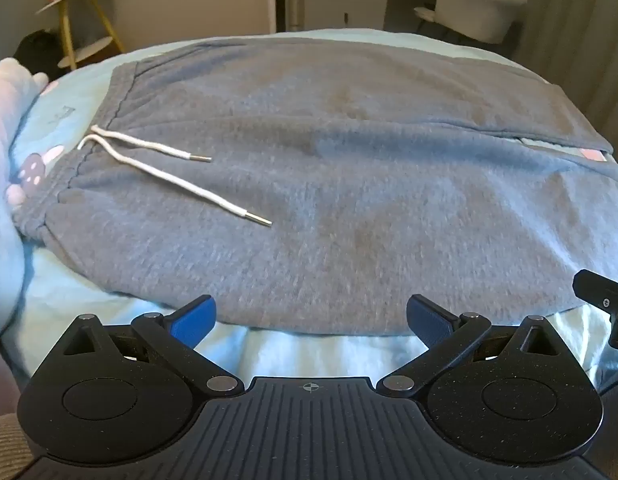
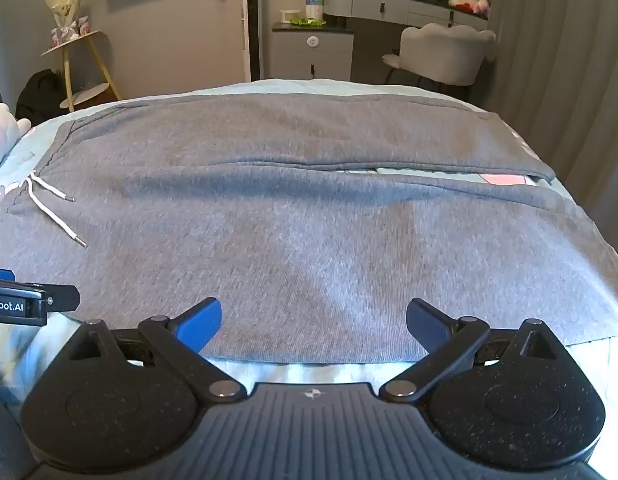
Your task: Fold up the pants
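Grey sweatpants (image 1: 329, 184) lie spread flat across a light blue bed (image 1: 309, 348), waistband to the left, legs running right. A white drawstring (image 1: 169, 168) lies on the front near the waistband. The pants also fill the right wrist view (image 2: 309, 232), where the two legs part at the right. My left gripper (image 1: 311, 316) is open and empty just above the pants' near edge. My right gripper (image 2: 313, 320) is open and empty at the same near edge, further right. Its black tip shows in the left wrist view (image 1: 601, 292).
A pale stuffed toy (image 1: 9, 128) lies left of the waistband. Beyond the bed stand a gold-legged side table (image 2: 81, 64), a grey cabinet (image 2: 313, 56), a grey chair (image 2: 445, 52) and a vanity desk (image 2: 405, 4).
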Demonstrator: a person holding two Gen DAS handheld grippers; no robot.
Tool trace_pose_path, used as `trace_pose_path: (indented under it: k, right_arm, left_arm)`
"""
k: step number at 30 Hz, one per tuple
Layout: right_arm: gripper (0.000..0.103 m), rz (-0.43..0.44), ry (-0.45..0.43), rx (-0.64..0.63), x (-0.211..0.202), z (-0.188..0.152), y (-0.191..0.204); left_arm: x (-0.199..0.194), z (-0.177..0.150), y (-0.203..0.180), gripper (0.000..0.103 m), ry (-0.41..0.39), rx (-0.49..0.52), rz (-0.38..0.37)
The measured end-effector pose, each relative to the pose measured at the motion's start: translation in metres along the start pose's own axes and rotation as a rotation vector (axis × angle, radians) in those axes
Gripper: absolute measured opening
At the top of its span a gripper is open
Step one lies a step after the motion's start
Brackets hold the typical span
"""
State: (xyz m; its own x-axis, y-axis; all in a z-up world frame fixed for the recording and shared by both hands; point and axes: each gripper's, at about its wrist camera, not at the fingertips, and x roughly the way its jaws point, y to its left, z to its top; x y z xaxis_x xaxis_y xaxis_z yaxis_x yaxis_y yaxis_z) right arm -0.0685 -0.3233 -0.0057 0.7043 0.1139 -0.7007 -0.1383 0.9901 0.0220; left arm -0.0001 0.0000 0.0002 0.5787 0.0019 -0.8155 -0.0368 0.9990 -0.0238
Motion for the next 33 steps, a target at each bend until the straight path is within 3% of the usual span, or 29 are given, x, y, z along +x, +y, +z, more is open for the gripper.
trace_pose_path:
  k: [33]
  right_arm:
    - [0.099, 0.013, 0.016, 0.033, 0.002, 0.0003, -0.0018]
  left_arm:
    - [0.0024, -0.002, -0.0012, 0.103, 0.017, -0.005, -0.01]
